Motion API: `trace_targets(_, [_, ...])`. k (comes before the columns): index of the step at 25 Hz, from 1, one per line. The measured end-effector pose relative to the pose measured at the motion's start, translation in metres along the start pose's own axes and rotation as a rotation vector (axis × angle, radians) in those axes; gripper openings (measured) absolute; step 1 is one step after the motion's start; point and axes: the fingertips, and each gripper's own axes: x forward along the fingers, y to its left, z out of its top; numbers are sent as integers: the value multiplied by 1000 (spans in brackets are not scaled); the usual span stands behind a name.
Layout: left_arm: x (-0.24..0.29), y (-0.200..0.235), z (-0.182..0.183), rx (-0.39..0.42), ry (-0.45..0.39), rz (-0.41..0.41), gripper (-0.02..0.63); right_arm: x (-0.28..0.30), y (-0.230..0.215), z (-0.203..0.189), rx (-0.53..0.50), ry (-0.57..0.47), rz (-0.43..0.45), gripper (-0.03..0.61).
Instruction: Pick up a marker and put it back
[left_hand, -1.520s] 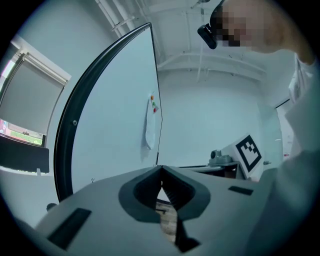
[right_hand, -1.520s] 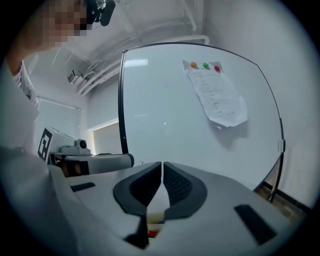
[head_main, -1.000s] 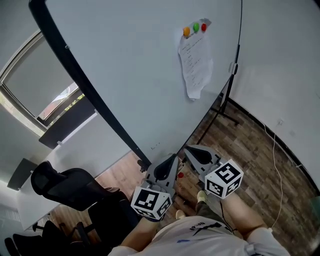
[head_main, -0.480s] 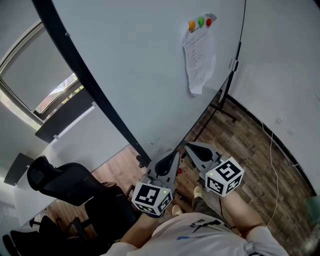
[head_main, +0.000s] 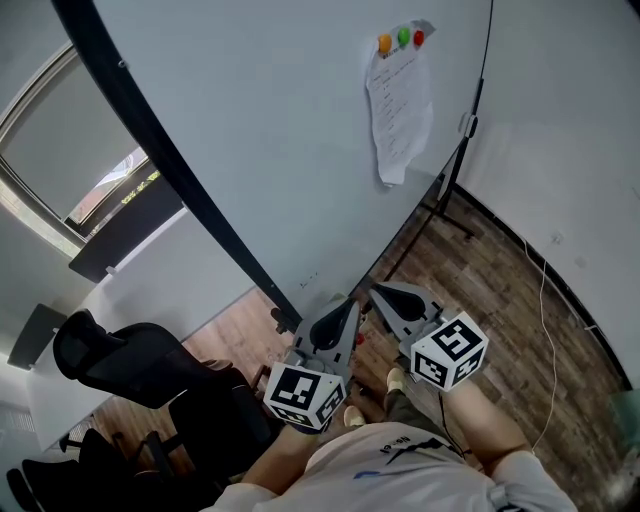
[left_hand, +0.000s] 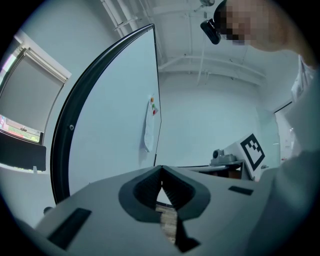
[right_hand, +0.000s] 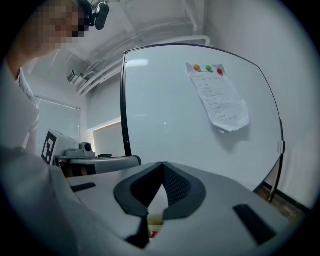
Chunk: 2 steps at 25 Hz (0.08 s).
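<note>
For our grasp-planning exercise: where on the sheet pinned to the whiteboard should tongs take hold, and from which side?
Take the sheet by its lower edge, probably from below. Three magnets pin its top flat to the whiteboard, but its bottom hangs free and curls off the board, leaving room behind.

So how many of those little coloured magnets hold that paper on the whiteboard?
3, in a row along the paper's top edge: an orange magnet at the left, a green magnet in the middle, a red magnet at the right. None looks hidden.
</note>
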Motion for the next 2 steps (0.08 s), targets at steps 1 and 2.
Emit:
trace_targets(1, [1,1,0,-1,0,1,11,1,-1,-1,1,1,2,14])
trace_targets(2, [2,1,-1,-1,0,1,11,1,-2,-2,2,2,4,14])
